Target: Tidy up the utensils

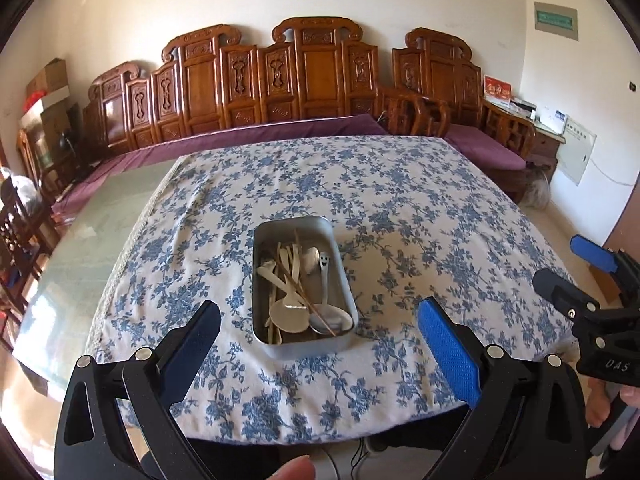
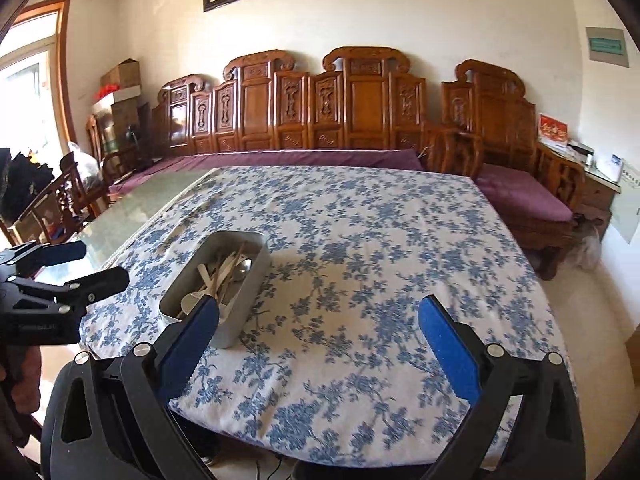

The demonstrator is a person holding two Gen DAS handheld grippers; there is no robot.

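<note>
Between the spread pads of the left claw (image 1: 320,332), at lower centre of the left wrist view, lay the tin (image 1: 276,236), a rounded rectangular metal box with plain grey walls. It sat on the bench (image 1: 400,208) just beyond the fingertips, touching neither pad. Both jaws stood wide apart and held nothing. Inside the tin the utensils (image 1: 296,296) lay heaped lengthwise: pale flat spoons, thin sticks crossing them, and a shiny metal spoon (image 1: 325,280) with a smiling face cut into its handle end.

At the right edge of that view the right claw (image 1: 568,268) showed, black with a blue pad, also gaping and empty.

From the right wrist view, the right claw (image 2: 320,332) had its jaws fully apart over bare cloth, gripping nothing; the tin (image 2: 240,292) lay at centre left, partly behind the left pad, so it sat off to the side rather than between the pads. The left claw (image 2: 92,264) appeared at the left edge.

A cloth (image 2: 380,280) covered the bench, white with blue flower sprigs, soft and slightly rumpled. The pads were blue with a fine dimpled texture, on black hinged arms.
</note>
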